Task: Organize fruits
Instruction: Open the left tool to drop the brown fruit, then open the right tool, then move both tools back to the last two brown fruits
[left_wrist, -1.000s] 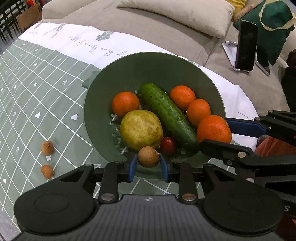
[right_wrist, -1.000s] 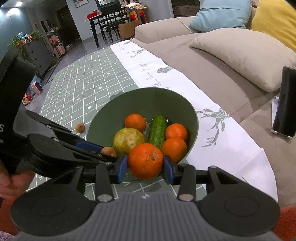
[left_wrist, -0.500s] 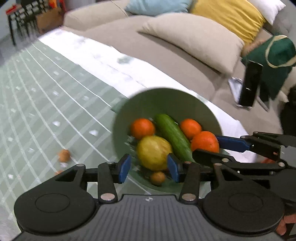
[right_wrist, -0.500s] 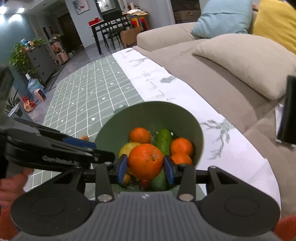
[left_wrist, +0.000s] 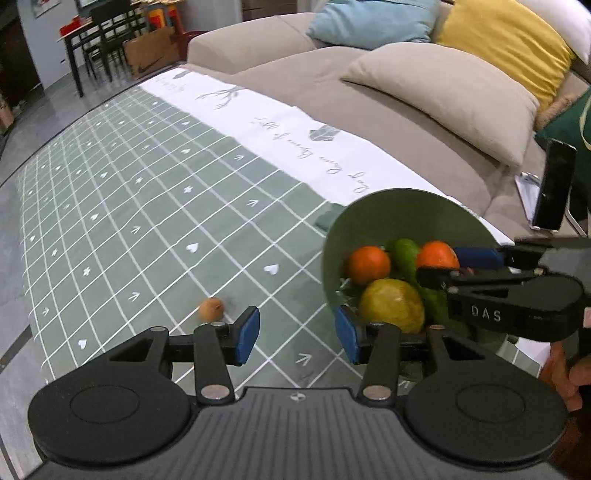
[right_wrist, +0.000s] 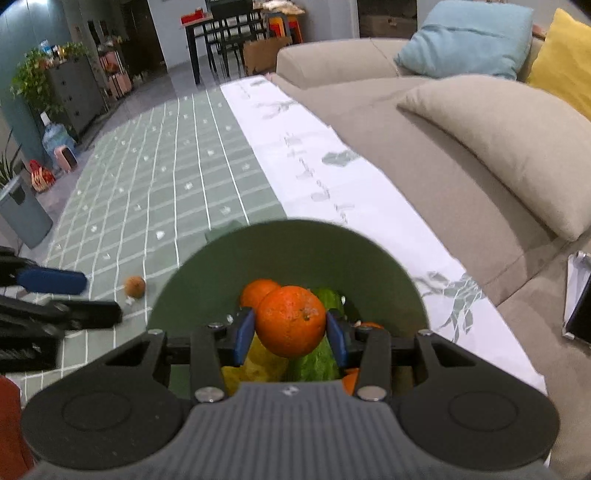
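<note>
A green bowl (left_wrist: 399, 210) stands on the table and holds oranges (left_wrist: 368, 264), a cucumber (left_wrist: 404, 248) and a yellow-green fruit (left_wrist: 392, 304). My left gripper (left_wrist: 295, 334) is open and empty, just left of the bowl above the tablecloth. A small brown fruit (left_wrist: 211, 308) lies on the cloth beyond its left finger. My right gripper (right_wrist: 290, 331) is shut on an orange (right_wrist: 290, 320) and holds it over the bowl (right_wrist: 288, 251). The right gripper also shows in the left wrist view (left_wrist: 476, 264). The brown fruit shows in the right wrist view (right_wrist: 134, 286).
A green grid tablecloth (left_wrist: 129, 206) with a white border covers the table. A beige sofa (left_wrist: 369, 85) with cushions runs along the far side. A phone on a stand (left_wrist: 554, 188) sits on the sofa at the right.
My left gripper let go of the small brown fruit into the bowl, opened, and swung left away from the bowl. My right gripper rose over the bowl, still holding the orange.
</note>
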